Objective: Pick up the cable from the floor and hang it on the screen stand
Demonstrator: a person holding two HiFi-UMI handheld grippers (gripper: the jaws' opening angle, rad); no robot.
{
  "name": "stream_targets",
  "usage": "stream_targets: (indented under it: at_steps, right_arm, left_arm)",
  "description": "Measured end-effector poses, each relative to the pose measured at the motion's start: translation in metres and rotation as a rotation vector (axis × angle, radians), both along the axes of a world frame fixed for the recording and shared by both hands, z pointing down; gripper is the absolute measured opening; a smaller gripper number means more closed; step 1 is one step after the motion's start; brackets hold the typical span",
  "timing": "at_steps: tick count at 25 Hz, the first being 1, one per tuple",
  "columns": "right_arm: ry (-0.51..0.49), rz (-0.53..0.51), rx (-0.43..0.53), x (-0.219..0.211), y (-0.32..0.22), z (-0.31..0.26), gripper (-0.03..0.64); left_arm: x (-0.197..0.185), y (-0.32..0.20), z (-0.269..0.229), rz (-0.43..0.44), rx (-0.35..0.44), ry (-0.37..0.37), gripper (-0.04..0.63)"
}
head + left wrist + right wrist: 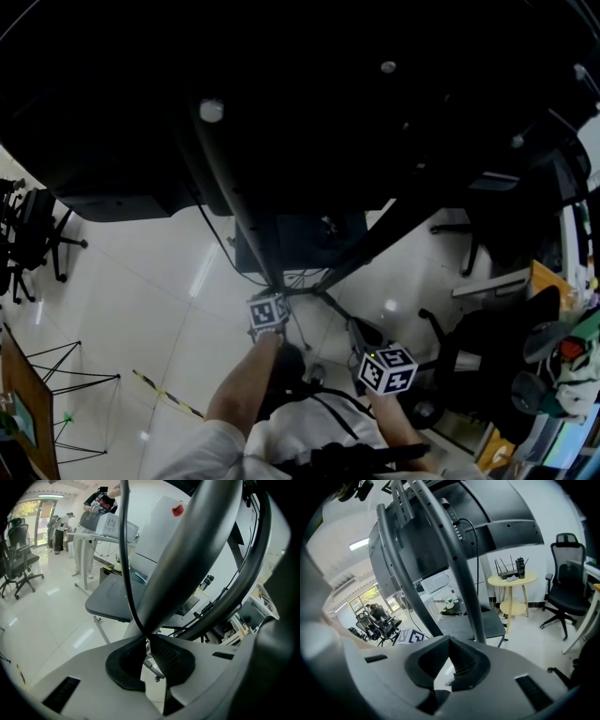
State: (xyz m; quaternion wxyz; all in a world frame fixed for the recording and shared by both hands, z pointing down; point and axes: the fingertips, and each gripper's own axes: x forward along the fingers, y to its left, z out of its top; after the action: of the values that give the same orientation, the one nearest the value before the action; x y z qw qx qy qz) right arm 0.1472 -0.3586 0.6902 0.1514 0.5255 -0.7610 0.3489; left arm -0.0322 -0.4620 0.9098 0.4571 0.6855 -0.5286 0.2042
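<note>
At the pick-up step, apparently: pinching the thin black cable in the nearly closed left hand-held gripper, just beside the dark grey slanted tube of the screen stand, with the right hand-held gripper closed and empty; next, lifting and draping it over the stand.

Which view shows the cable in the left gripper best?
The left gripper view: the thin black cable runs down from the top edge into the left gripper, its jaws closed on it. The head view is too dark to pick it out from other wires. The right gripper view doesn't show that grip.
</note>
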Motion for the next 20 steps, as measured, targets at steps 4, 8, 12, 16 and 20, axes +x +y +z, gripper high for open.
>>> stream_targets:
  at_steps: [4, 8, 12, 16, 20]
  right_arm:
    - [-0.002, 0.002, 0.001, 0.0, 0.004, -0.001, 0.011]
    - [-0.007, -0.009, 0.006, -0.001, 0.015, -0.004, 0.011]
    - [-0.018, -0.034, 0.018, -0.003, 0.028, -0.008, 0.011]
    - [-0.031, -0.06, 0.036, -0.004, 0.043, -0.013, 0.011]
    - [-0.047, -0.086, 0.051, -0.007, 0.059, -0.019, 0.011]
  left_arm:
    - [0.005, 0.004, -0.006, 0.011, 0.014, 0.02, 0.014]
    - [0.016, 0.017, -0.024, 0.042, 0.06, 0.02, 0.012]
    - [0.025, 0.034, -0.049, 0.061, 0.128, 0.02, 0.011]
    - [0.029, 0.052, -0.083, 0.083, 0.216, 0.011, 0.009]
    - [0.031, 0.073, -0.118, 0.09, 0.308, 0.019, 0.009]
